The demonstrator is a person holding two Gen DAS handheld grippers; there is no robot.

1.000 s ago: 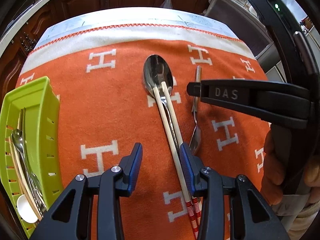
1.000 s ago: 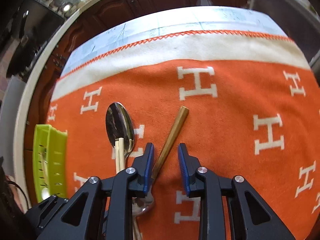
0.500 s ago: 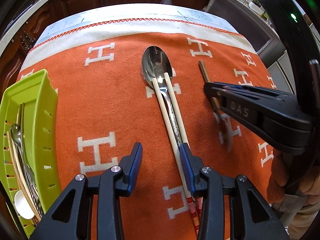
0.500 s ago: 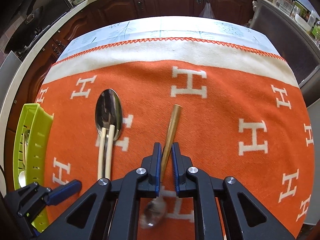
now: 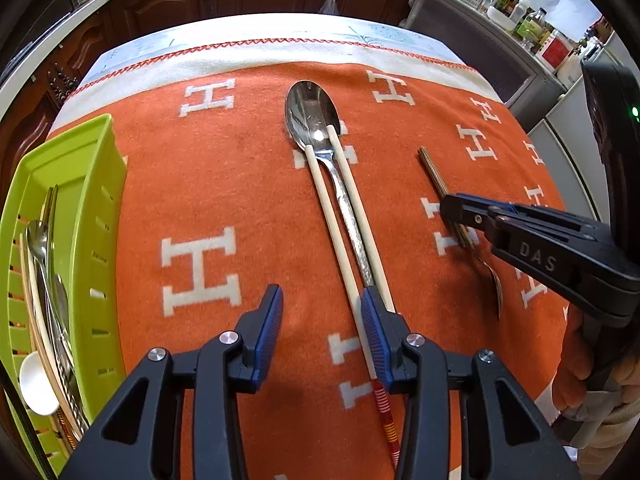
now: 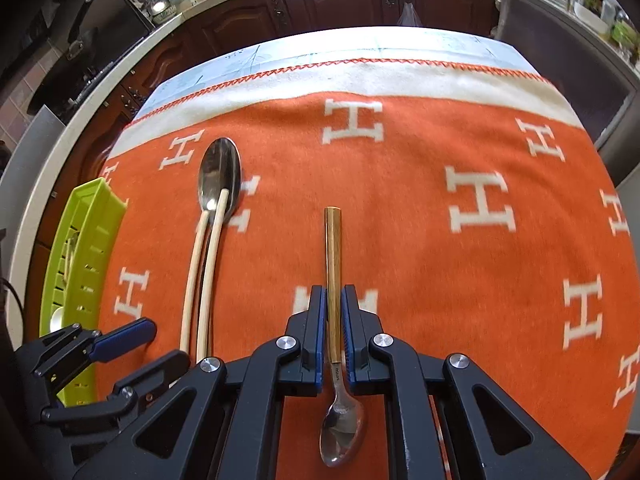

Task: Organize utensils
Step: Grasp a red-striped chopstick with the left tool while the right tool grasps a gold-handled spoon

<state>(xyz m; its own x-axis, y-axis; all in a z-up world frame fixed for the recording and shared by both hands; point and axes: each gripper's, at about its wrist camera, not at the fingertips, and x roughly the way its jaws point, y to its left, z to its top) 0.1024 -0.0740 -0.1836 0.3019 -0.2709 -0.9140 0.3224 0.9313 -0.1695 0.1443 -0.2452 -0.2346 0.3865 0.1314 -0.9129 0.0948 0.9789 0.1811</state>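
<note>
Right gripper (image 6: 332, 320) fingers clamped on gold-handled teaspoon (image 6: 334, 264), bowl toward camera, over orange blanket (image 6: 400, 200). Left gripper (image 5: 322, 322) fingers held apart above chopsticks (image 5: 340, 216) flanking large spoon (image 5: 314, 114). Green tray (image 5: 92, 184) seen at left, utensils inside.

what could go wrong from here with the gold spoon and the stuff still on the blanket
1. The right hand-held gripper pinches the gold-handled spoon on its thin handle, the bowl hanging behind the pads, so it may swivel or slip on the way to the green tray.
2. The chopsticks lie alongside the big silver spoon. The open left hand-held gripper has one pad against them, so closing may catch only one stick or scatter them.
3. The tray already holds utensils, so a dropped spoon may land crosswise.
</note>
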